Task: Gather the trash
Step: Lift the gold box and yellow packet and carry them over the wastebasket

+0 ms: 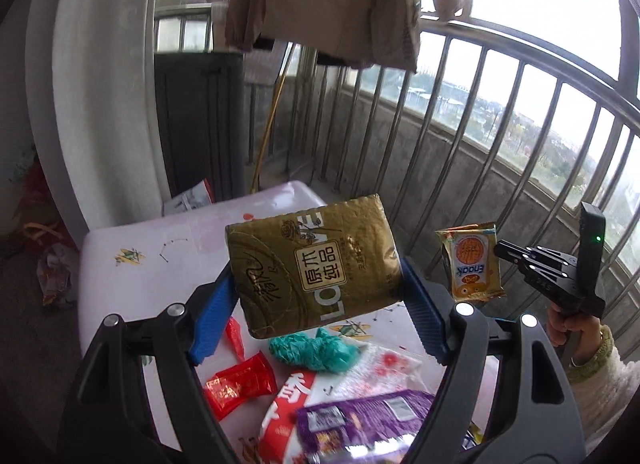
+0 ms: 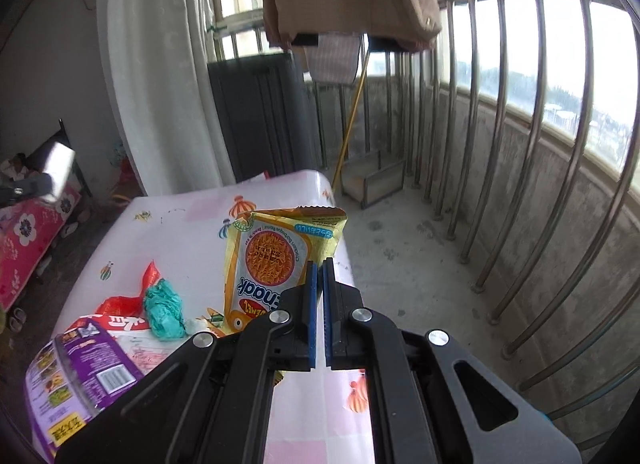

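Note:
My left gripper [image 1: 320, 300] is shut on a gold tissue pack [image 1: 314, 264], lifted above the white patterned table [image 1: 132, 264]; the blue pads [image 1: 214, 314] press on both of its sides. My right gripper [image 2: 320, 288] is shut on the edge of a yellow Enaak snack packet [image 2: 272, 256], also raised over the table. The left wrist view shows that packet [image 1: 472, 264] hanging at the right, held by the other gripper in a person's hand [image 1: 568, 324]. Still lying on the table are a teal crumpled wad [image 1: 312, 350], a red wrapper [image 1: 240, 384] and a purple bag [image 1: 360, 424].
A metal balcony railing [image 2: 520, 144] runs along the right, with concrete floor [image 2: 400, 232] below. A beige jacket [image 1: 332, 0] hangs overhead. A dark cabinet [image 2: 260, 112] and a white curtain [image 2: 160, 84] stand behind the table. More litter [image 1: 56, 272] lies on the floor at left.

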The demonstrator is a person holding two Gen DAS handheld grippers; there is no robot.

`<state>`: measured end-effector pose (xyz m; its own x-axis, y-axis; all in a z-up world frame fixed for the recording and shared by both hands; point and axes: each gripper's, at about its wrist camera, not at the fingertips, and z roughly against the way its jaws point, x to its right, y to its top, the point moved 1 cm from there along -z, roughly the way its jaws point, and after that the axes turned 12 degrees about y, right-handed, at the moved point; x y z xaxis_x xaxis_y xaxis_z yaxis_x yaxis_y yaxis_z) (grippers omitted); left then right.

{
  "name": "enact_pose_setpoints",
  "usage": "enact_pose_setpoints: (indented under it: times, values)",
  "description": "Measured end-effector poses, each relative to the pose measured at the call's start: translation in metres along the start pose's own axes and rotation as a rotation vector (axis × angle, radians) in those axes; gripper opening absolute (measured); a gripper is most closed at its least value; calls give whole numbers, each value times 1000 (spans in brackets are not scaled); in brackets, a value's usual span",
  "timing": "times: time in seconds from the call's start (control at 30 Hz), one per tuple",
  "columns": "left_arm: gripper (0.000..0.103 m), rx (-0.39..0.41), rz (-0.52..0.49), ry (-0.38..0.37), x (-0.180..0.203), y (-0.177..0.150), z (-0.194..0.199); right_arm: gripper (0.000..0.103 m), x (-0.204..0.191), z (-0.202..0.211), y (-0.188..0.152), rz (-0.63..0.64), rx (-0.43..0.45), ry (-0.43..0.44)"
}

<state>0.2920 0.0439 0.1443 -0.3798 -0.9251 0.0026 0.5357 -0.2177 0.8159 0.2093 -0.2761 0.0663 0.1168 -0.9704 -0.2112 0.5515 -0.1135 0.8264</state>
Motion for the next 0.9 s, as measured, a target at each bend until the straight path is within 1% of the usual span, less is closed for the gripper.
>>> enact_pose_setpoints:
  times: [0.07, 0.23, 0.33, 0.47, 0.63, 0.73, 0.8, 0.9]
  values:
    - [74, 15, -6, -2, 9, -6, 20, 3, -3, 16, -1, 6, 18, -5]
    - [74, 28, 20, -77, 37, -31, 68, 3, -3, 56, -7, -1, 48, -23]
    - [74, 40, 46, -121, 55, -47, 88, 3, 2, 82, -16, -24, 64, -44]
    - [74, 39, 75, -150, 80, -73, 105, 3, 10, 108, -32, -56, 70, -77]
    - [74, -8, 75, -222, 127, -95, 104, 3, 30, 139, -54, -108, 71, -133]
    - [74, -17, 45, -259, 160, -103, 101, 3, 48, 159, -66, -150, 89, -173]
    - [74, -29, 26, -296, 184, -107, 97, 3, 59, 169, -75, -180, 97, -202]
    - [74, -57, 13, -374, 220, -108, 88, 3, 76, 184, -91, -228, 105, -248]
